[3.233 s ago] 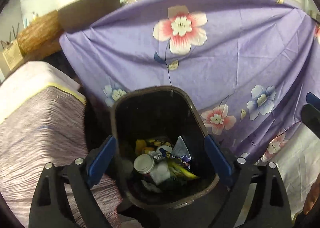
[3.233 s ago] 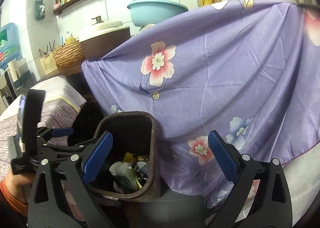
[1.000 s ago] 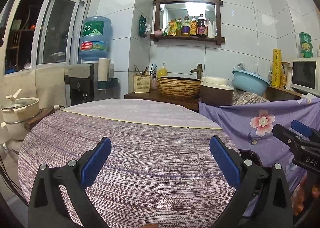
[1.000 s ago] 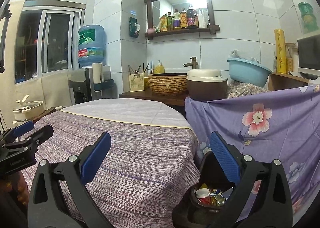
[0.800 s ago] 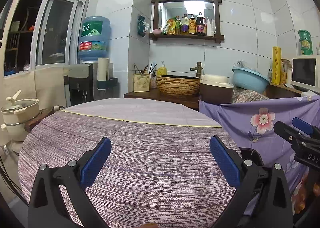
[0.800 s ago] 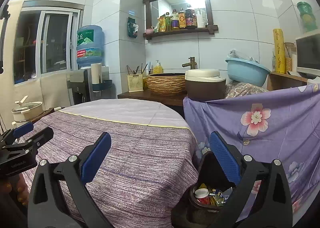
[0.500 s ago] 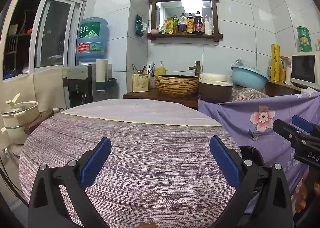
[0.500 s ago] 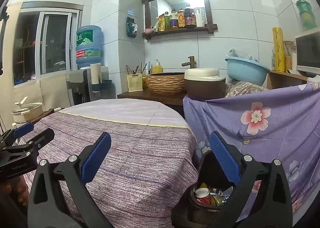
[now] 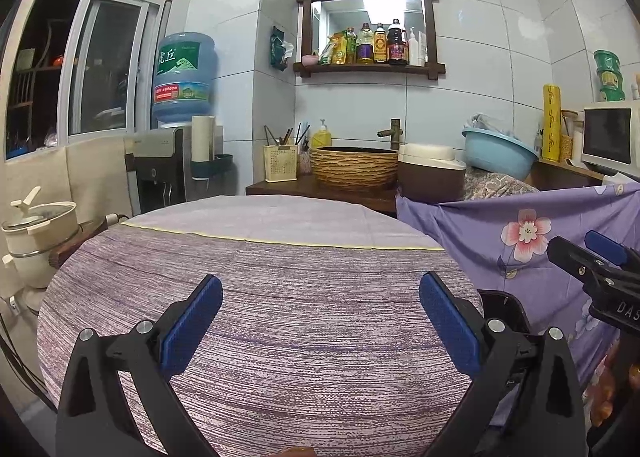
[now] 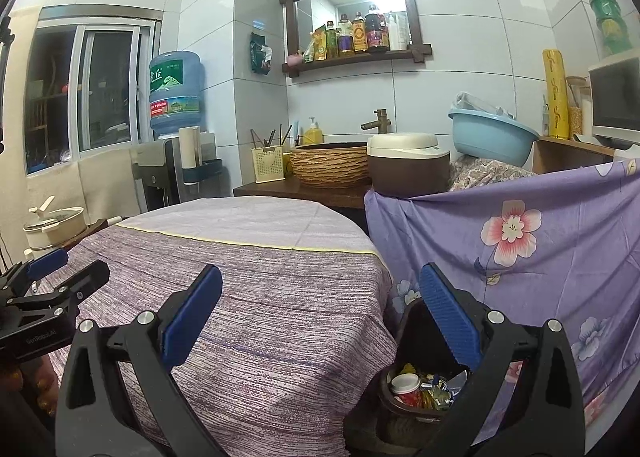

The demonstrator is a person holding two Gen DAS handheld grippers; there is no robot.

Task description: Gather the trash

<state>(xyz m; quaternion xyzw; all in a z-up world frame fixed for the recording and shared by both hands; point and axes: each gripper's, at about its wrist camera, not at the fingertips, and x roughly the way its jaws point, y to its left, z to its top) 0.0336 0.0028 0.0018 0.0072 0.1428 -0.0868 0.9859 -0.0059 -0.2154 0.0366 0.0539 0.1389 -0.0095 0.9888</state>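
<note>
With both the left tongs [image 9: 320,331] and right tongs [image 10: 320,331] spread apart and empty over the bare round worktop [image 9: 280,305], the risk is a careless swing tipping the full trash bin [image 10: 416,397] standing below its right edge.

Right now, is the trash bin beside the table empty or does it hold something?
It holds trash: the right wrist view shows wrappers and a white-lidded container inside the open-topped bin.
</note>
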